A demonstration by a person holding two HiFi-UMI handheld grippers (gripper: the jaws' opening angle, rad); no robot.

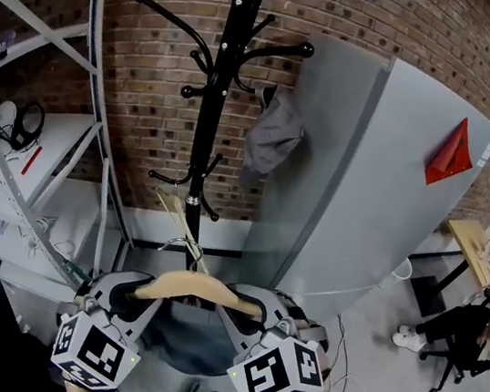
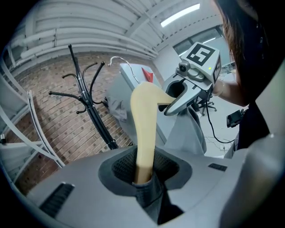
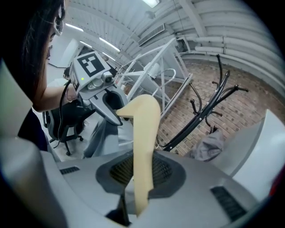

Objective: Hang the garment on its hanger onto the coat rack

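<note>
A pale wooden hanger [image 1: 198, 286] with a wire hook [image 1: 188, 251] is held level near the bottom of the head view, and a grey-blue garment [image 1: 191, 334] hangs from it. My left gripper [image 1: 133, 291] is shut on the hanger's left arm and my right gripper [image 1: 254, 310] on its right arm. In the left gripper view the hanger [image 2: 144, 129] and a fold of garment [image 2: 149, 193] sit between the jaws of that gripper [image 2: 142, 178]. The right gripper [image 3: 140, 178] clamps the hanger [image 3: 143, 142]. The black coat rack [image 1: 213, 93] stands ahead, apart from the hook.
A grey cloth [image 1: 273, 135] hangs on one rack arm. A grey partition panel [image 1: 386, 176] with a red paper shape [image 1: 452, 154] stands right of the rack. A white metal shelf frame [image 1: 22, 146] is at the left. A brick wall [image 1: 155, 65] is behind, and a black chair [image 1: 457, 340] stands far right.
</note>
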